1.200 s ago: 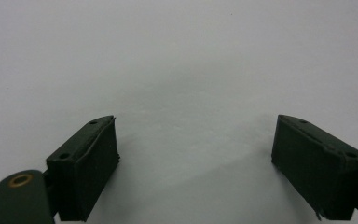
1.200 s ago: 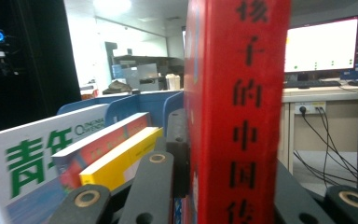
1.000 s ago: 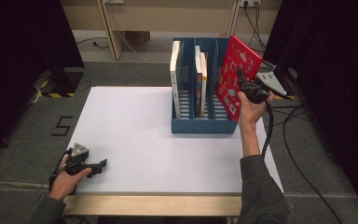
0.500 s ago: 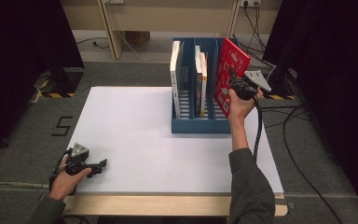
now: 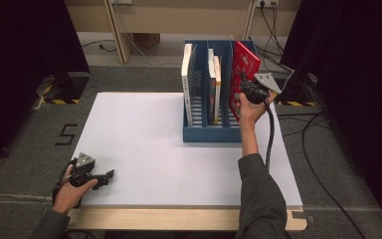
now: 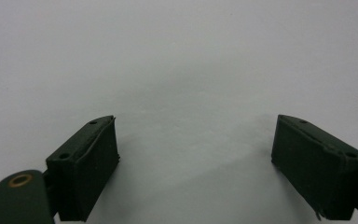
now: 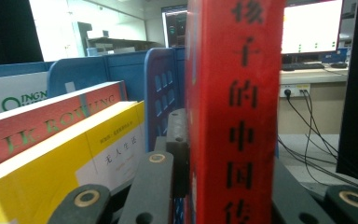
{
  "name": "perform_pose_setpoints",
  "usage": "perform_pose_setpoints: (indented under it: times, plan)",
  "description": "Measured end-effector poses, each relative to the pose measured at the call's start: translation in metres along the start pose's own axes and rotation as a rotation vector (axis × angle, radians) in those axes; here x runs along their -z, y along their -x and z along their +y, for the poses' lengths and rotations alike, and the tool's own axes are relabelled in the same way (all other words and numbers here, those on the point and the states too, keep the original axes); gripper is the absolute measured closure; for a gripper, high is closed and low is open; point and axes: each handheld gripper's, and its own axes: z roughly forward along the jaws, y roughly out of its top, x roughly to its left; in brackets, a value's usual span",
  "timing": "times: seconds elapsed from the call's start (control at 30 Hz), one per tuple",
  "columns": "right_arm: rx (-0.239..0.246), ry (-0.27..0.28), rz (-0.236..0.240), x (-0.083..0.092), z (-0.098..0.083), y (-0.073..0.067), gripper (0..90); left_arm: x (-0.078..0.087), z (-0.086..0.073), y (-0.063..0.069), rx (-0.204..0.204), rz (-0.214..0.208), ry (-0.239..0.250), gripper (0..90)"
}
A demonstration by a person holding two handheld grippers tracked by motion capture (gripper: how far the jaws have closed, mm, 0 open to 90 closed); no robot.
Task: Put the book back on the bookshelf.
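At the near left corner of the white bench (image 5: 144, 144), the left gripper (image 5: 110, 174) rests idle with its fingers (image 6: 81, 168) standing apart over bare surface, nothing between them. Farther right stands the blue file rack (image 5: 211, 134), with a white-spined book (image 5: 186, 84) in its left slot and two thinner books (image 5: 214, 87) in the middle one. The red book (image 5: 243, 74) leans tilted in the rightmost slot, its top corner well above the rack wall, and the right gripper (image 5: 242, 87) is clamped tight on its near edge.

The red book looks like a thin, glossy paperback: light, somewhat bendy, and probably slick on the cover. A hold on the spine edge, low enough that the pages do not fan, seems the safest place (a grip at one corner would likely let it swing).

The high view gives the book's lean and which slot it occupies. The right gripper view gives what that view cannot: black characters down the red spine (image 7: 235, 112), the fingers (image 7: 179, 140) pressed against it, and the neighbouring yellow book (image 7: 65, 172) and coral-red book (image 7: 51, 126) lying close alongside.
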Motion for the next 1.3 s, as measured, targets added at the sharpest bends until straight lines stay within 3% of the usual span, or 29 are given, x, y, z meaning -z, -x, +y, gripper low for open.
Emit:
perform_pose_setpoints:
  times: [0.3,0.43,0.73,1.3]
  plan:
    - [-0.016,-0.009,-0.019,-0.01,-0.012,0.002,79.2,0.0,0.0,0.0,0.0,0.0,0.0,13.4]
    - [-0.018,-0.005,-0.007,-0.012,-0.014,0.0,78.7,0.0,0.0,0.0,0.0,0.0,0.0,13.3]
    - [-0.011,-0.085,-0.012,-0.016,-0.022,-0.003,77.8,0.0,0.0,0.0,-0.001,0.001,-0.001,13.4]
    - [-0.031,-0.109,0.035,-0.003,-0.016,-0.003,75.6,0.0,0.0,0.0,-0.001,0.002,0.0,13.4]
